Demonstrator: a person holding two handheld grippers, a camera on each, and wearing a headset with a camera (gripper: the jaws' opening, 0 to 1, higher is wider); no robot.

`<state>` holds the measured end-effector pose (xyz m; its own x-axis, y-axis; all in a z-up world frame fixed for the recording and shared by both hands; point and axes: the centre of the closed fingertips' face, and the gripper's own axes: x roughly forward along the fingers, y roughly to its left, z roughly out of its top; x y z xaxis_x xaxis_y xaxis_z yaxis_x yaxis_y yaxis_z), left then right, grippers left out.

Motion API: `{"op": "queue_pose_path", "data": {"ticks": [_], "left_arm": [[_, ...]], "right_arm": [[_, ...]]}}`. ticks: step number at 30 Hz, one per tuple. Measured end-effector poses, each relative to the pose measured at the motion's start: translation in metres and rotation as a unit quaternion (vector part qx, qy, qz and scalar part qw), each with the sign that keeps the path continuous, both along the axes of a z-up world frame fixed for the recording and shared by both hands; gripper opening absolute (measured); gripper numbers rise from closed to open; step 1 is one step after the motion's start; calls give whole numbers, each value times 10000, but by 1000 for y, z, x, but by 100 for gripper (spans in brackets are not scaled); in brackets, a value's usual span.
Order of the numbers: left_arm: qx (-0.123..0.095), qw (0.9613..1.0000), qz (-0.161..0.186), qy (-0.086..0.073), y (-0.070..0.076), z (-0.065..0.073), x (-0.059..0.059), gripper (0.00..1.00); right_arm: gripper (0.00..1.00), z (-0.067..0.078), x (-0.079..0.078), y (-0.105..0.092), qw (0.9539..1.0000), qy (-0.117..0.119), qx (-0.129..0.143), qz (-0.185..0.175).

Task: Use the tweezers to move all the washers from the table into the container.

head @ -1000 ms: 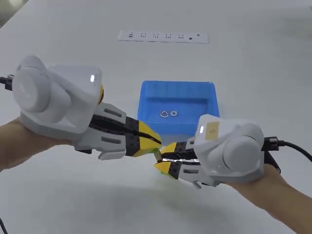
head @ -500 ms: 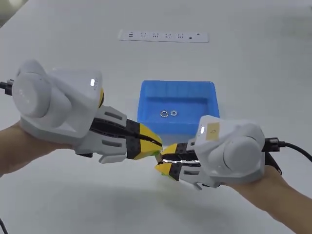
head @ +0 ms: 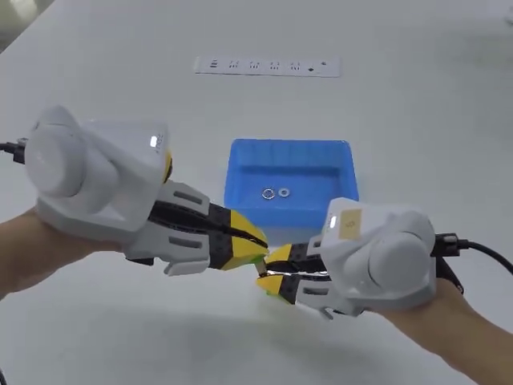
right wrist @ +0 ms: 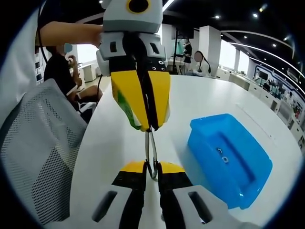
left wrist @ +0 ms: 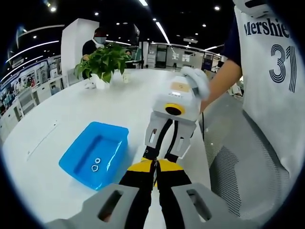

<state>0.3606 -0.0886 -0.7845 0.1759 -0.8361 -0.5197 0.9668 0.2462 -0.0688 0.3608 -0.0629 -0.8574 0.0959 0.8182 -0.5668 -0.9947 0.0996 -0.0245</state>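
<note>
Where the two tools meet in the head view, the left gripper point(head: 258, 244) reaches in from 9 o'clock, jaws clenched on one end of the tweezers point(right wrist: 151, 148). From 4 o'clock comes the right gripper point(head: 264, 277), jaws clenched on the other end. At 12 o'clock of the jaws sits the blue container point(head: 240, 172) on the white table point(head: 417, 104), two washers point(head: 268, 193) side by side on its floor. Farther out at 12 o'clock lies a power strip point(head: 267, 66).

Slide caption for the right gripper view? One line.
Right gripper and left gripper both shut on the tweezers, beside a blue container holding two washers.
</note>
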Motion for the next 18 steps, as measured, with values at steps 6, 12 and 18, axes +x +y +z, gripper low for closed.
{"op": "queue_pose_path", "data": {"ticks": [6, 12, 18], "left_arm": [[21, 10000, -35, -35, 0, 7, -1, 6], [58, 9998, -115, -153, 1, 19, -1, 6], [165, 9988, -244, -388, 1, 35, 8, 5]], "right_arm": [[10, 6, 0, 0, 10000, -40, 46, -25], [10, 18, 1, 1, 9998, -147, 99, -25], [10, 35, 12, 3, 9993, -316, 184, -81]]}}
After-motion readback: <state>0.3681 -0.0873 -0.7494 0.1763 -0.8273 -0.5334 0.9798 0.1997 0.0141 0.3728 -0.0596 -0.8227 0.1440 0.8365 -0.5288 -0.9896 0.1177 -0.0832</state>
